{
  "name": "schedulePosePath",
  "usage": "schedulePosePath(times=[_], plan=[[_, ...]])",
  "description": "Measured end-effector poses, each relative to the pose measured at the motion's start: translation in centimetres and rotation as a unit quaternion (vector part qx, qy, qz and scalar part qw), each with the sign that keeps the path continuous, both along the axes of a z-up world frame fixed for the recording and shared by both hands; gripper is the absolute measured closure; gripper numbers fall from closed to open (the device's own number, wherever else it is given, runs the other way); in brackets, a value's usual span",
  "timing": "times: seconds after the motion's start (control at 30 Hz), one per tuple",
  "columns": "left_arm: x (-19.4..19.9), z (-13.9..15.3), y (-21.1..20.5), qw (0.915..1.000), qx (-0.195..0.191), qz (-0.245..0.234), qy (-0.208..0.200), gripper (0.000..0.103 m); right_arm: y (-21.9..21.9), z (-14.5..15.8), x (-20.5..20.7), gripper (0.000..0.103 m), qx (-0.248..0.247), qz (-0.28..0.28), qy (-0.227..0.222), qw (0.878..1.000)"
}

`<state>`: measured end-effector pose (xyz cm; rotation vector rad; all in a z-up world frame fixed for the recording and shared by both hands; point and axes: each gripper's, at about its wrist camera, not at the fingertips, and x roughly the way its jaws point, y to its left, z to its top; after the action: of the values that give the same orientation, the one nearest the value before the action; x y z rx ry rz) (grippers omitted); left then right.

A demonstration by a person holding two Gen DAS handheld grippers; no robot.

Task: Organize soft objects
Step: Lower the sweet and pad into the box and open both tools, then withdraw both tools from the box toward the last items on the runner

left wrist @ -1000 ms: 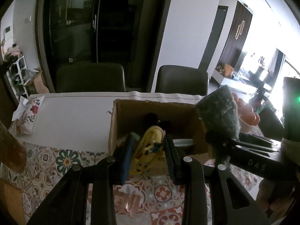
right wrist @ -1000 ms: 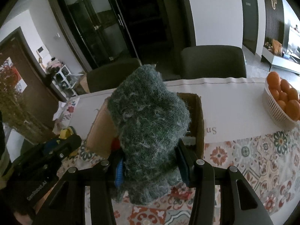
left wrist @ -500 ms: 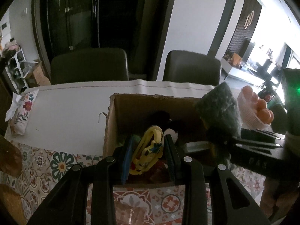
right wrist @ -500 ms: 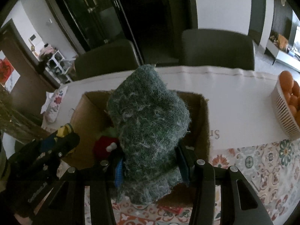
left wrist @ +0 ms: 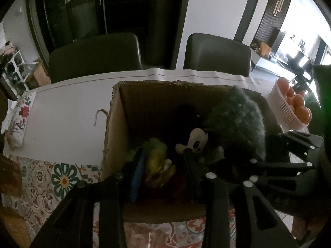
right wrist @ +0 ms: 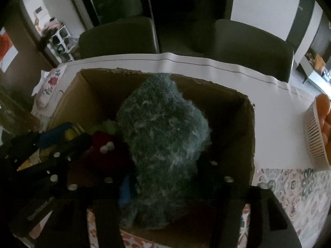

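An open cardboard box stands on the table and also shows in the right wrist view. My left gripper is shut on a yellow soft toy, held low inside the box beside a black-and-white mouse plush. My right gripper is shut on a fuzzy grey-green soft toy, held inside the box; that toy also shows in the left wrist view. A red plush lies in the box between the two grippers.
A white basket of oranges stands right of the box. A floral tissue pack lies at the table's left end. Two dark chairs stand behind the table. A patterned cloth covers the near part.
Both grippers have moved forward and down over the box rim, bringing the yellow toy and the grey-green toy from above the front edge into the box.
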<state>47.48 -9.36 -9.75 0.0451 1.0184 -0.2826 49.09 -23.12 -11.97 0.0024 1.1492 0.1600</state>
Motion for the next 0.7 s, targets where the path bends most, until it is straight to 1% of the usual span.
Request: schedulePosePath(times=[0.03, 0.07, 0.13, 0.2, 0.33, 0.5, 0.6, 0.7], plan=[[-0.2, 0.3, 0.1, 0.9999, 0.009, 0.005, -0.006, 0.053, 0.0, 0.1, -0.1, 0.033, -0.007, -0.001, -0.001, 1.0], [-0.3, 0.6, 0.1, 0.9998, 0.014, 0.005, -0.012, 0.051, 0.0, 0.2, -0.3, 0.031, -0.01, -0.002, -0.003, 1.0], [-0.5, 1.1, 0.4, 0.9996, 0.019, 0.006, -0.021, 0.042, -0.2, 0.7, -0.6, 0.03, -0.01, -0.005, -0.011, 1.0], [-0.9, 1.8, 0.6, 0.9992, 0.023, 0.007, -0.031, 0.039, -0.2, 1.5, -1.2, 0.029, -0.016, -0.006, -0.023, 1.0], [-1.8, 3.0, 1.1, 0.9988, 0.026, 0.008, -0.04, 0.038, -0.7, 3.4, -2.6, 0.028, -0.019, -0.032, -0.054, 0.998], [-3.0, 4.4, 1.5, 0.9986, 0.02, 0.013, -0.047, 0.036, -1.5, 5.1, -3.9, 0.028, -0.006, -0.069, -0.077, 0.995], [-4.0, 5.1, 1.7, 0.9982, 0.023, 0.015, -0.054, 0.035, -1.7, 5.9, -5.0, 0.028, -0.002, -0.084, -0.089, 0.992], [-5.3, 5.9, 1.9, 0.9973, 0.028, 0.014, -0.066, 0.031, -1.6, 6.5, -6.4, 0.028, 0.007, -0.095, -0.104, 0.99]])
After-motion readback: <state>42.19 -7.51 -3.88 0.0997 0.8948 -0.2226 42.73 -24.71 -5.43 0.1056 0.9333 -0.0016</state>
